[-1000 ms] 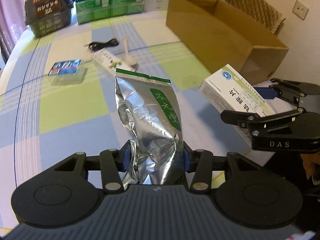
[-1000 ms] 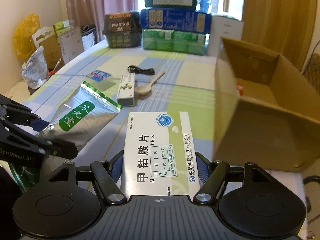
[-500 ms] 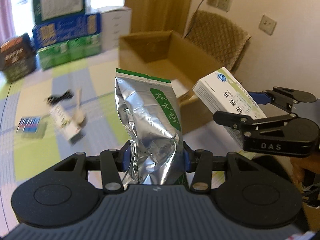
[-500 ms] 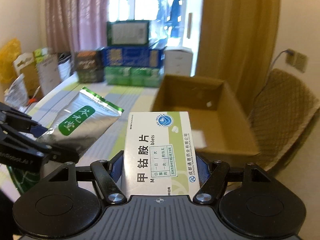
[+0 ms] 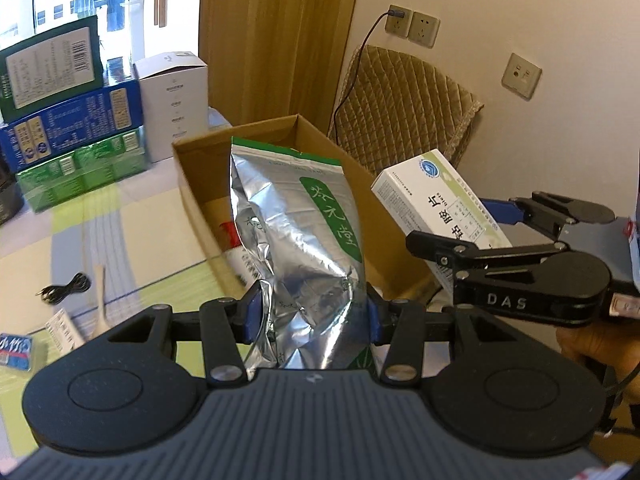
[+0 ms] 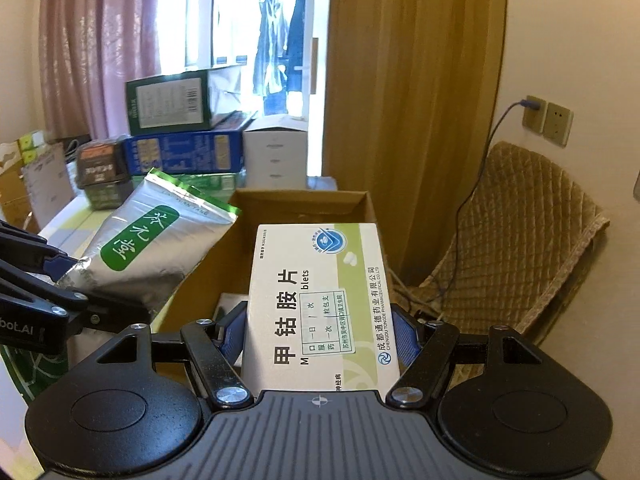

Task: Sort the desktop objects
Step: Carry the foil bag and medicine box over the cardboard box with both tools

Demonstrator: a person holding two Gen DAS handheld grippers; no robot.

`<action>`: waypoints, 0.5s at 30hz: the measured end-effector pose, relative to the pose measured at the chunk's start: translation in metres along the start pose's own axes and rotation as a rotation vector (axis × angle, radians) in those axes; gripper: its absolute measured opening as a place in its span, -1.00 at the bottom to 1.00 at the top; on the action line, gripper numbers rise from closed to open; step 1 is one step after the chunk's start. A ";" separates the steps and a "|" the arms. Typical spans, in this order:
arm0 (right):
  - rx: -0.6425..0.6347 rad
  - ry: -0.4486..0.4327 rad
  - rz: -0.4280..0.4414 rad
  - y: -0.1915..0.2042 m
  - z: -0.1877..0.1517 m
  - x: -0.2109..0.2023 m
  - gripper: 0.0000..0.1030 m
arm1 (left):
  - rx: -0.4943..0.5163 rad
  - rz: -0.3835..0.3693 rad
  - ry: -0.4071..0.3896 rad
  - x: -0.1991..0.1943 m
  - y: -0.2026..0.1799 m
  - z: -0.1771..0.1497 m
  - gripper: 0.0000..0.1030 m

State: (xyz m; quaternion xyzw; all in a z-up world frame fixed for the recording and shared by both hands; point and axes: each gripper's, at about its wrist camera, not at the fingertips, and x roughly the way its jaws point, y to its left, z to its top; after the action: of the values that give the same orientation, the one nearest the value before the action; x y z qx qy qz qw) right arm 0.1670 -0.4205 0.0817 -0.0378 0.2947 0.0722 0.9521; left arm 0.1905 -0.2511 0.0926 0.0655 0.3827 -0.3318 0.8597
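Left hand-held gripper (image 5: 312, 314): clamped on the crumpled lower end of a silver foil tea pouch (image 5: 298, 240) with a green label, pouch upright and raised in front of the open cardboard box (image 5: 192, 184). Right hand-held gripper (image 6: 318, 336): closed on a white-and-green medicine box (image 6: 320, 300), printed face up, long axis pointing forward toward the same cardboard box. In the left wrist view, right hand-held gripper off to the right side, medicine box tilted in its blue-padded fingers (image 5: 500, 210), part of a hand (image 5: 592, 346) visible below it. In the right wrist view, foil tea pouch slanting in from the left, its top corner over the near left rim of the cardboard box. Both items off the bench (image 5: 132, 216), held near the box opening, just beside each other but apart. Inside the cardboard box, some red-and-white packaging partly hidden behind the pouch. On the checked bench to the left: a black cable (image 5: 64, 290), a pale spoon (image 5: 100, 304), a small white carton (image 5: 64, 330) and a blue packet (image 5: 16, 352) at the edge of view. Stacked green, blue and white cartons (image 5: 76, 120) at the far end of the bench; a quilted chair (image 6: 520, 240) beside the wall to the right.
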 end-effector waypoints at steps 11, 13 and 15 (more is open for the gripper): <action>0.017 0.031 -0.017 -0.029 0.011 0.044 0.33 | -0.061 -0.011 0.002 0.046 0.010 0.028 -0.17; 0.018 0.038 -0.017 -0.031 0.010 0.050 0.33 | -0.070 -0.011 0.002 0.052 0.011 0.030 -0.17; 0.023 0.045 -0.012 -0.034 0.009 0.057 0.33 | -0.087 -0.010 0.000 0.058 0.014 0.031 -0.17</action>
State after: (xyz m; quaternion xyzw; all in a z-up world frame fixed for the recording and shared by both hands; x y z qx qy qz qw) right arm 0.2243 -0.4460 0.0578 -0.0303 0.3166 0.0622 0.9460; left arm 0.2468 -0.2819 0.0713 0.0259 0.3969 -0.3192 0.8602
